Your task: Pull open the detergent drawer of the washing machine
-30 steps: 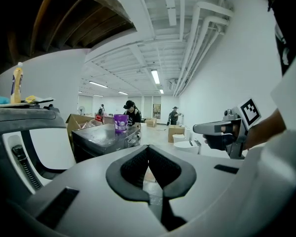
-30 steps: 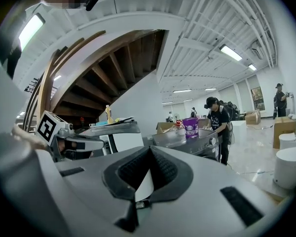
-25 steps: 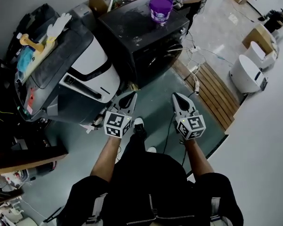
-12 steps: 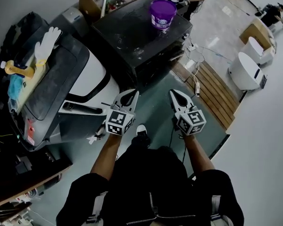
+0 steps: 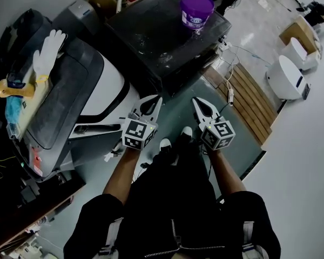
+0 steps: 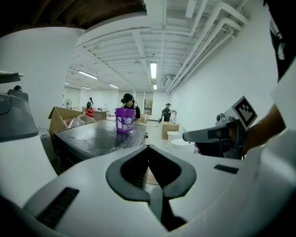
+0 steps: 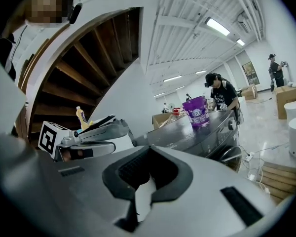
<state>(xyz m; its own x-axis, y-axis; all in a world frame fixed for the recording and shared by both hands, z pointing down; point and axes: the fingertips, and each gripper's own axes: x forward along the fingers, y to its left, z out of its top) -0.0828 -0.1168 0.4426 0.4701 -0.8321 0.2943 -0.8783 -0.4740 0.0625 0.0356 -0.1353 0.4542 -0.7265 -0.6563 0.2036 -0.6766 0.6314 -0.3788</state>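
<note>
Both forearms are stretched forward from the body at the lower middle of the head view, side by side and roughly parallel, bare below dark sleeves. The left gripper (image 5: 157, 98) and the right gripper (image 5: 196, 100) are held just apart from each other above the floor (image 5: 178, 106). Each is pointed up the frame toward the washer (image 5: 151, 34) and tilted slightly downward, with its marker cube turned to the camera.

In the left gripper view the jaws are seen closed tip to tip, with nothing between them. In the right gripper view the jaws are likewise closed and empty. The washer is touched by neither gripper, and a strip of floor is seen between the tips and its dark front.

The washer is placed at the upper middle of the head view, and a purple bucket (image 5: 196, 8) is stood near the far right corner of its black top. In the right gripper view its front panel, with a round knob (image 7: 231, 124), is seen right of centre. The drawer cannot be picked out on that panel.

A grey-and-white machine (image 5: 110, 82) is set just left of the washer, with a white glove (image 5: 47, 50) laid on its lid. Wooden slats (image 5: 248, 99) are laid on the floor at the right.
</note>
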